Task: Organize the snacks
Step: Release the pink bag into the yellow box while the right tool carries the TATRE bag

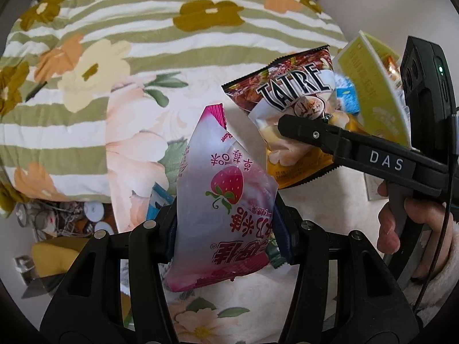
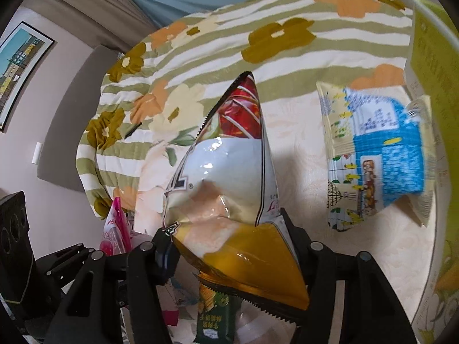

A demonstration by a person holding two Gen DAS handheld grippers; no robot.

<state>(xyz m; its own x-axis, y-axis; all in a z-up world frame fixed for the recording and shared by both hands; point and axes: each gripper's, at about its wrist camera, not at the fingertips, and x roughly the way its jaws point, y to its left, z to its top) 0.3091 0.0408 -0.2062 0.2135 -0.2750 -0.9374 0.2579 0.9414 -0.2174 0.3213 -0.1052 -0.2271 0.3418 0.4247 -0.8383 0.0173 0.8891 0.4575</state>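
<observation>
both grippers grip snacks: left gripper point(image 1: 226, 229) strawberry packet point(image 1: 223, 200), right gripper point(image 2: 229, 246) probably chips bag point(image 2: 229, 177).

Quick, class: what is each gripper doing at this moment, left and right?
Left gripper: shut on the strawberry snack packet.
Right gripper: shut on the chip bag.

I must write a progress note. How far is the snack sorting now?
Nothing looks sorted yet. In hand: the left claw grips a strawberry packet; the right claw grips a TAIRE chip bag. Left: a blue and cream packet lies on the bedspread, and a green packet is below.
</observation>
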